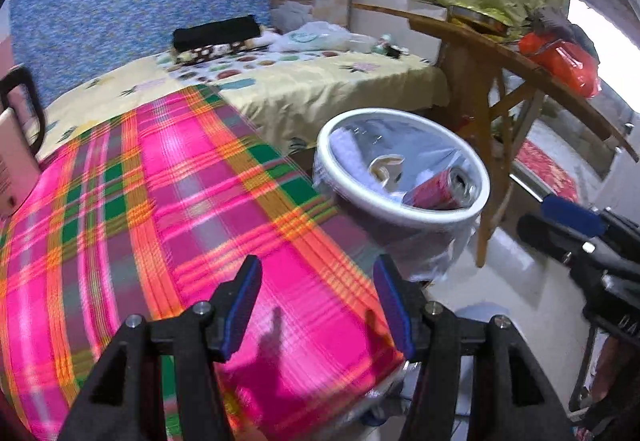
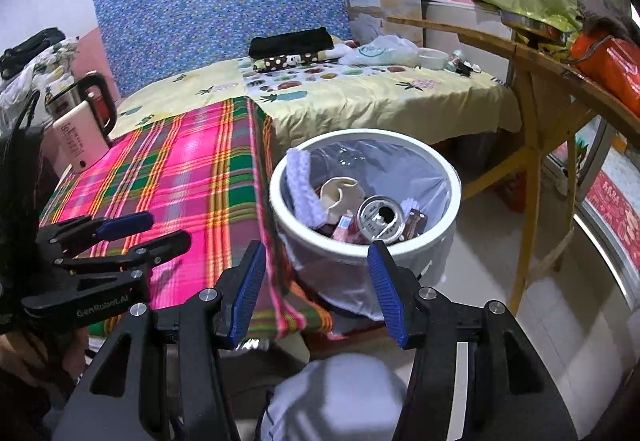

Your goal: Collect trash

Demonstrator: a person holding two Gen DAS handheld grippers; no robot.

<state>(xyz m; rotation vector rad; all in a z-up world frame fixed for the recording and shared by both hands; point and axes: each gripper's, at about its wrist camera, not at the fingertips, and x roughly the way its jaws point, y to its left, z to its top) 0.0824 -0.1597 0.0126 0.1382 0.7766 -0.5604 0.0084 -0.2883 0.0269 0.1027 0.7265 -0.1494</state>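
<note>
A white round trash bin (image 2: 280,209) lined with a clear bag stands on the floor against the bed's edge. Inside lie a dented drink can (image 2: 378,219), a crumpled paper cup (image 2: 340,197) and a white knitted cloth (image 2: 304,185). My right gripper (image 2: 318,293) hovers just in front of the bin, open, with nothing between its pads. My left gripper (image 1: 318,305) is open and empty over the pink plaid cloth (image 1: 180,201). The bin (image 1: 400,213) with the can (image 1: 440,189) lies to its upper right. Each gripper shows in the other's view: the left gripper (image 2: 168,228) and the right gripper (image 1: 540,217).
A pink-and-white kettle (image 2: 80,137) stands on the plaid cloth's far left. On the yellow bedsheet lie a plastic bag (image 2: 380,53), a black folded item and small objects. A wooden table (image 2: 532,53) with an orange bag (image 2: 612,65) stands right of the bin. A person's knee (image 2: 336,397) is below.
</note>
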